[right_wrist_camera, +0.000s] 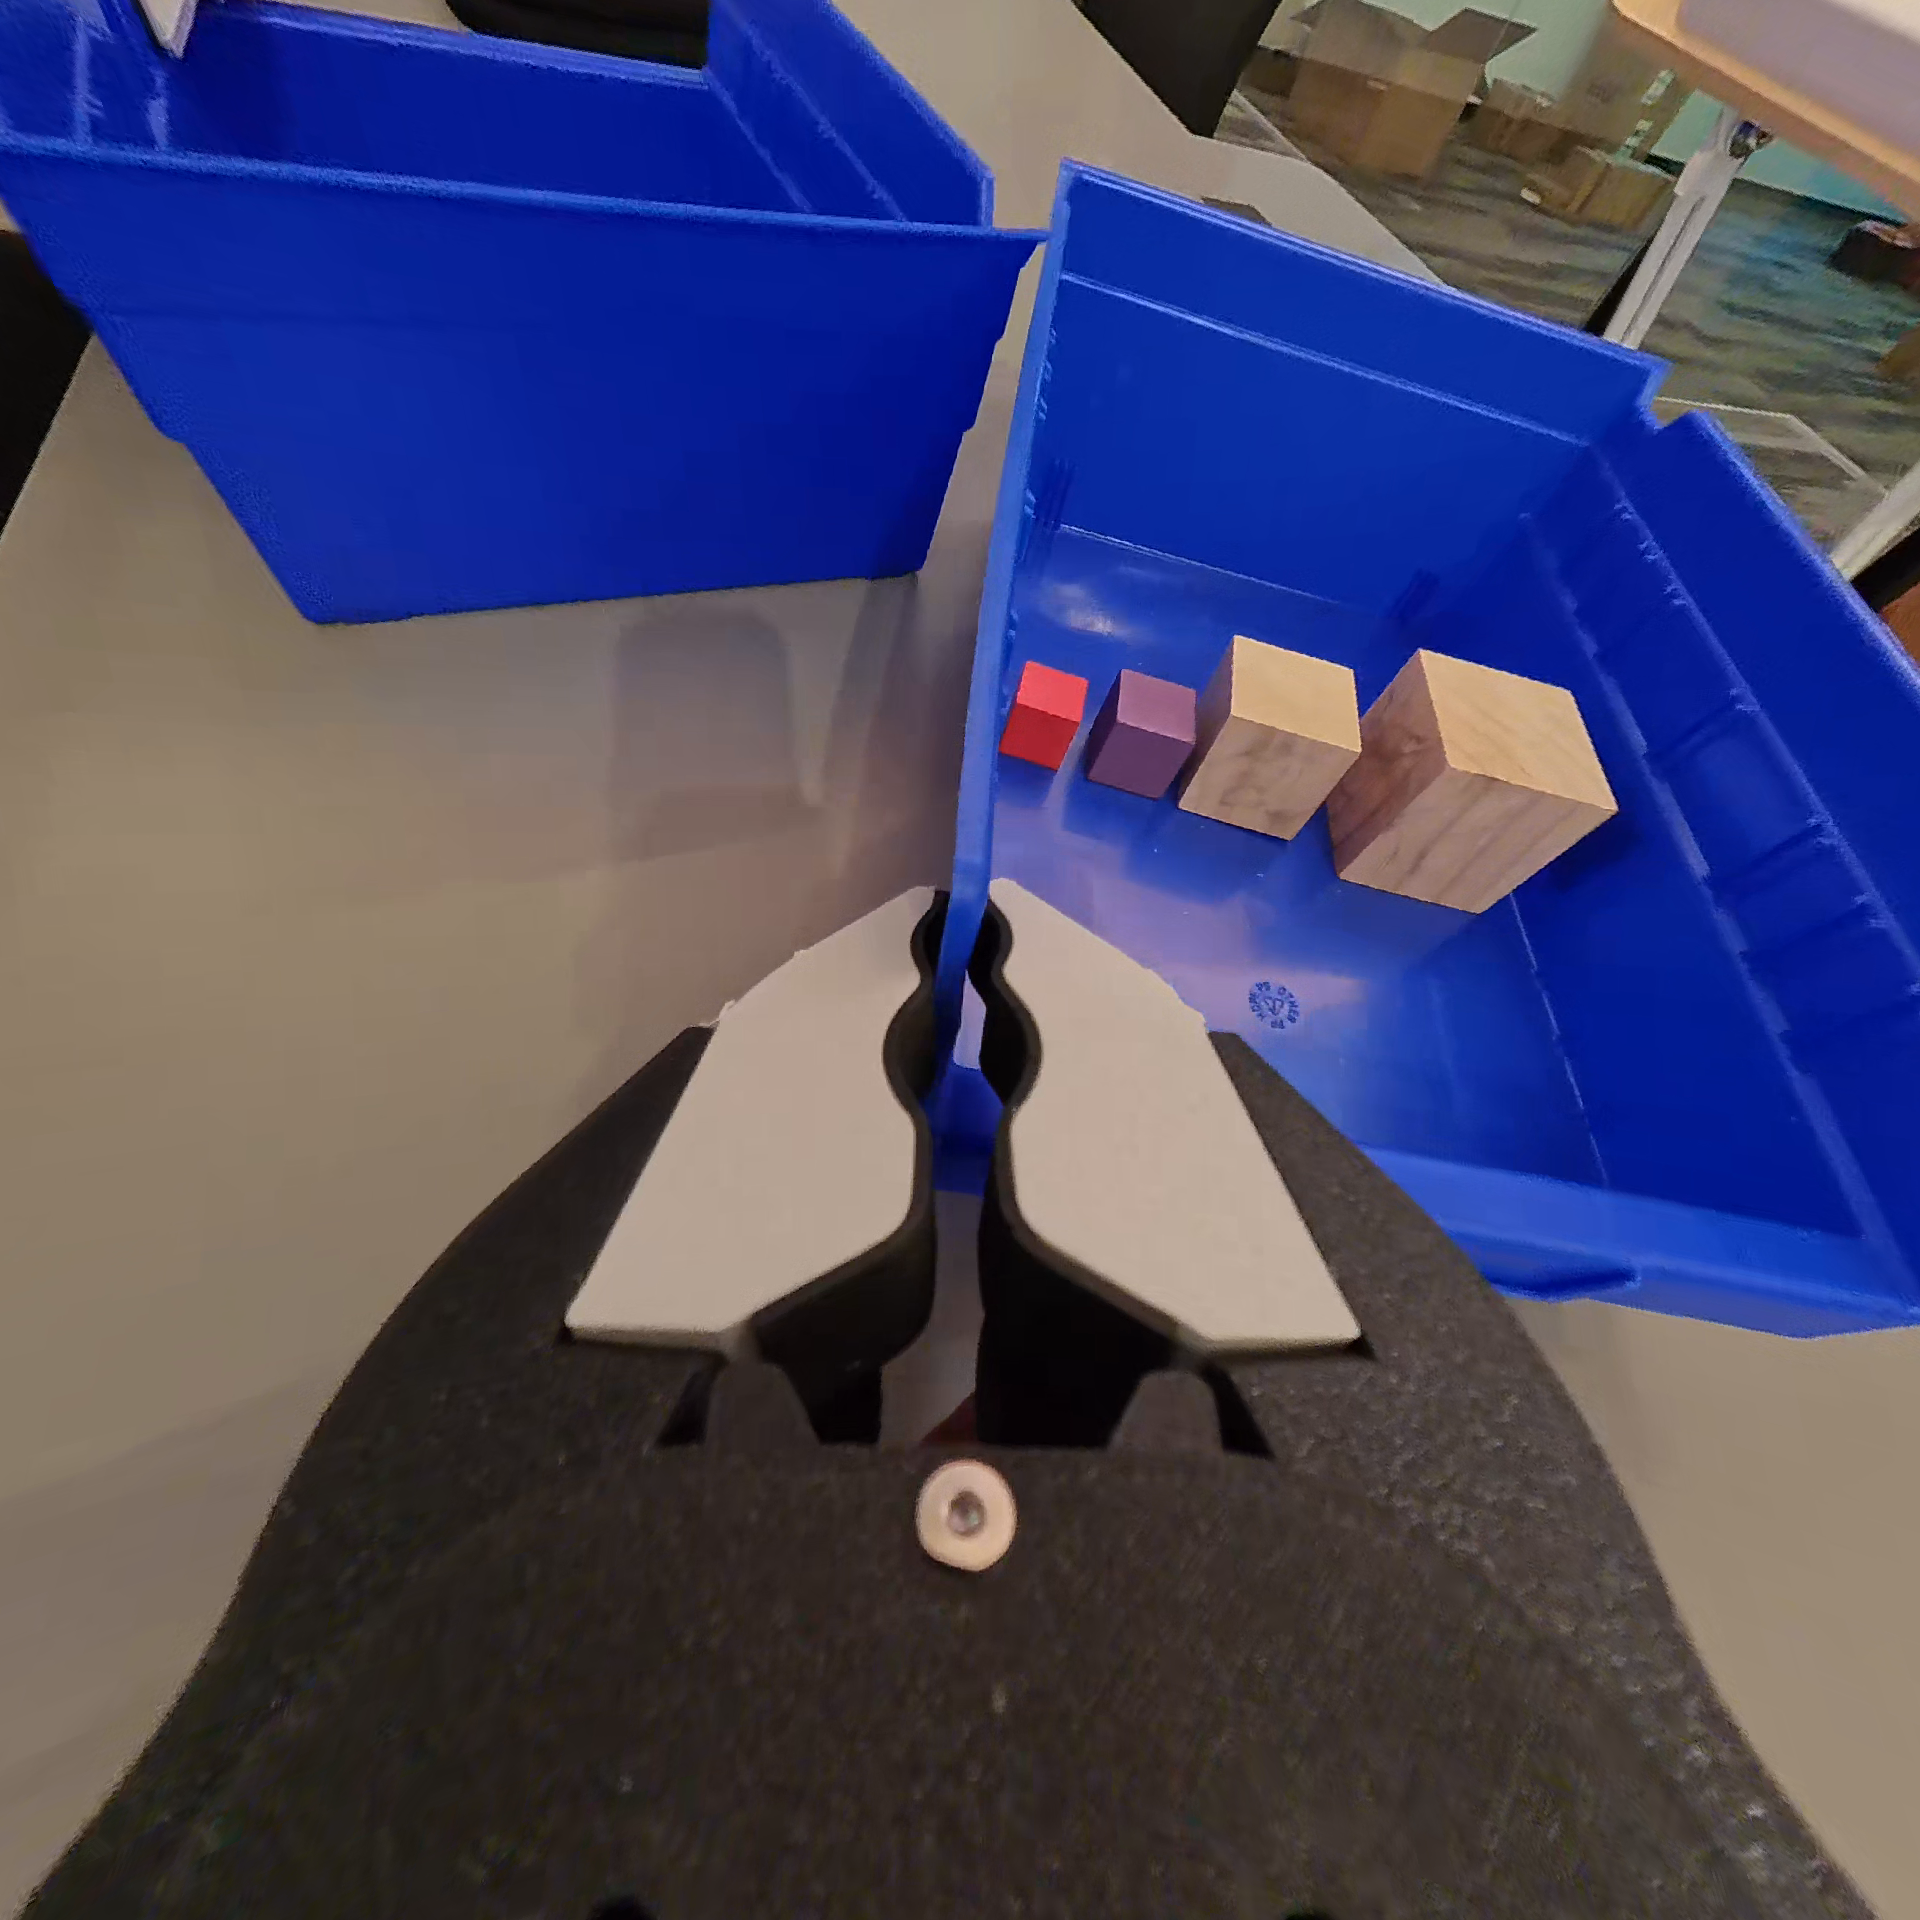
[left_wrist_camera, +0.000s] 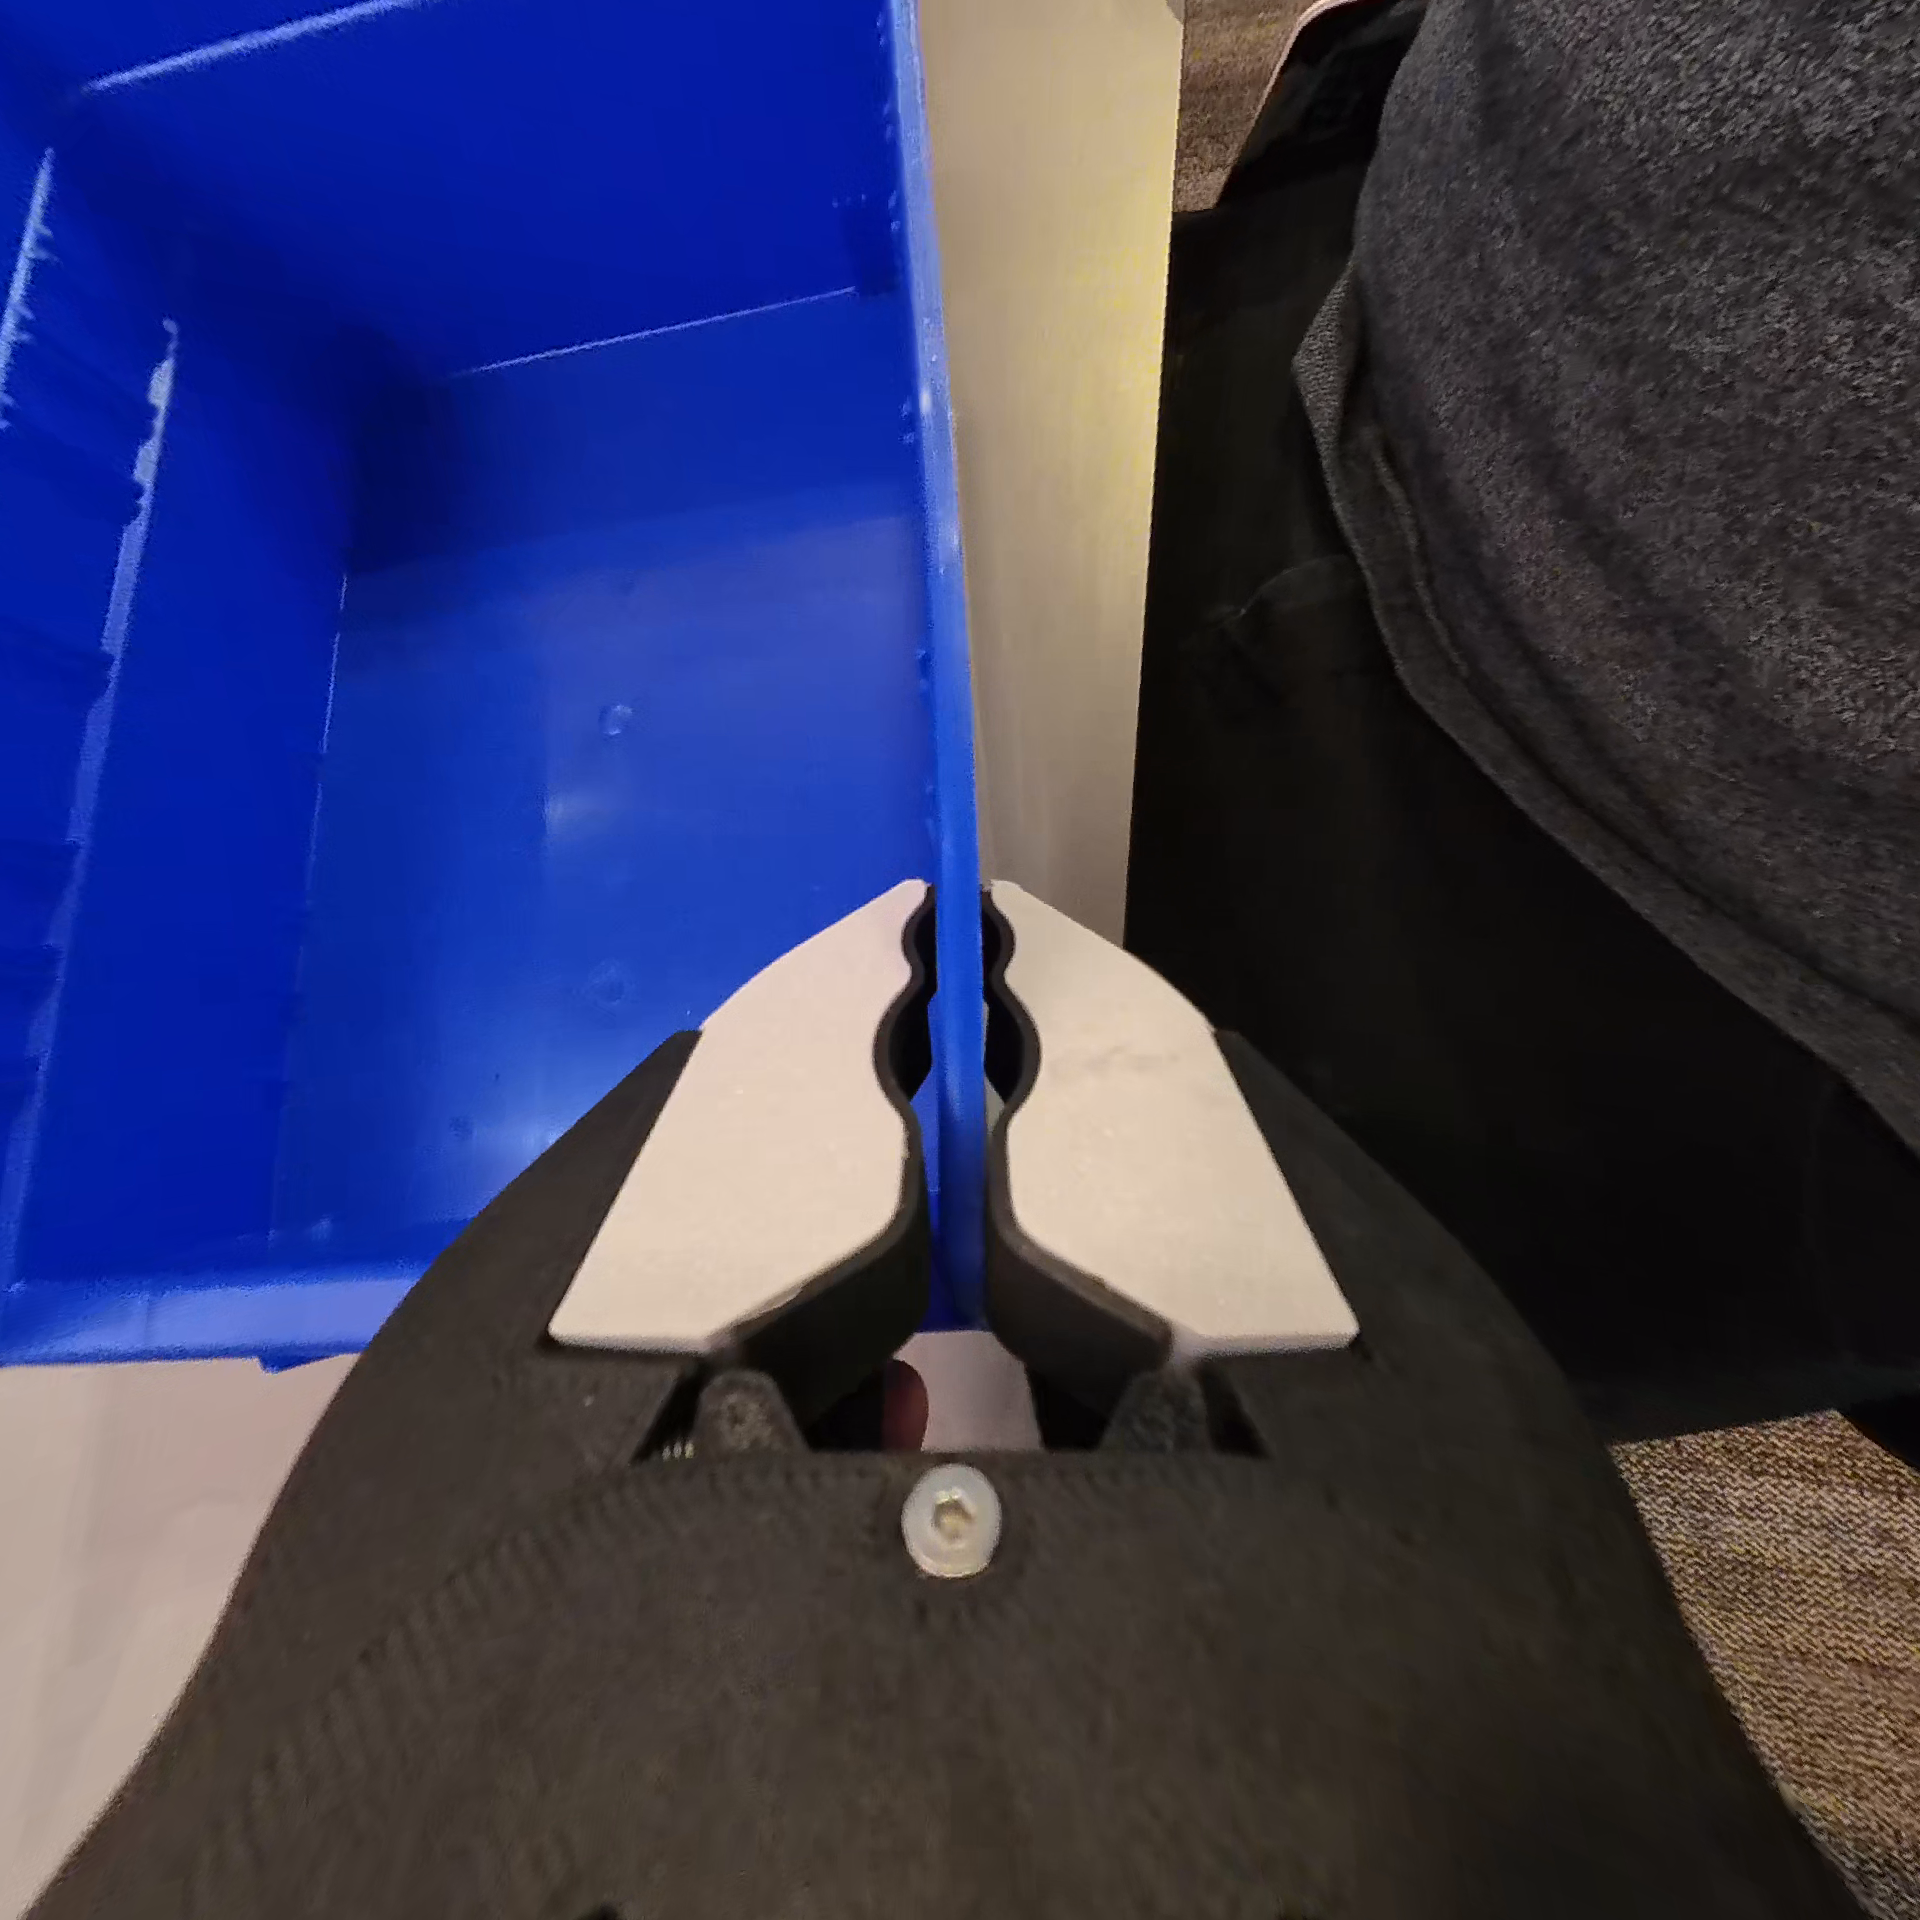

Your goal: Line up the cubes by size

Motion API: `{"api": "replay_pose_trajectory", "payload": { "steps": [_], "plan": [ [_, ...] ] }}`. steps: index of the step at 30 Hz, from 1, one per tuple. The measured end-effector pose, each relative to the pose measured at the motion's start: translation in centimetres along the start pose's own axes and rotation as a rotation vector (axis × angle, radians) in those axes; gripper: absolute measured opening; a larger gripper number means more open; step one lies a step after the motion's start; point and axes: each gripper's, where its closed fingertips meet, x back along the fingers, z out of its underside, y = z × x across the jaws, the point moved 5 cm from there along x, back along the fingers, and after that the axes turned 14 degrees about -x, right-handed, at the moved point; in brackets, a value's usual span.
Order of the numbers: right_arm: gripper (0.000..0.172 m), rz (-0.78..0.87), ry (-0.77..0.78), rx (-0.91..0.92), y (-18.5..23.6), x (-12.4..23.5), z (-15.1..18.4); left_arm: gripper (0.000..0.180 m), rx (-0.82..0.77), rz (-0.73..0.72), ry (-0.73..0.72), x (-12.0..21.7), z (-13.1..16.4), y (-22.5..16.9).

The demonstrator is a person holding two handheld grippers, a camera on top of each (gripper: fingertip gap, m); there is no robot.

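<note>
Wooden and painted cubes stand ranked by size; each hand-held gripper clamps a bin wall.

Grey table, two blue bins

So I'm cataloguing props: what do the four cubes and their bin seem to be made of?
The two big cubes look like bare wood, pale with visible grain. The red cube and purple cube have a matte, opaque coat, so what lies underneath is unclear. The bin seems moulded plastic: glossy blue, thin ribbed walls.
</note>
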Motion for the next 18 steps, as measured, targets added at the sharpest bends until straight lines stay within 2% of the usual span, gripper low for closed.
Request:
{"api": "replay_pose_trajectory", "payload": {
  "steps": [1,18],
  "plan": [
    [0.002,-0.005,0.002,0.004,-0.1,-0.2,-0.1,0.006,-0.006,0.004,-0.003,-0.1,-0.1,0.0],
    [0.002,-0.176,0.033,0.056,-1.5,-5.7,-2.7,0.006,-0.119,0.117,-0.057,-3.7,-3.5,1.0]
  ]
}}
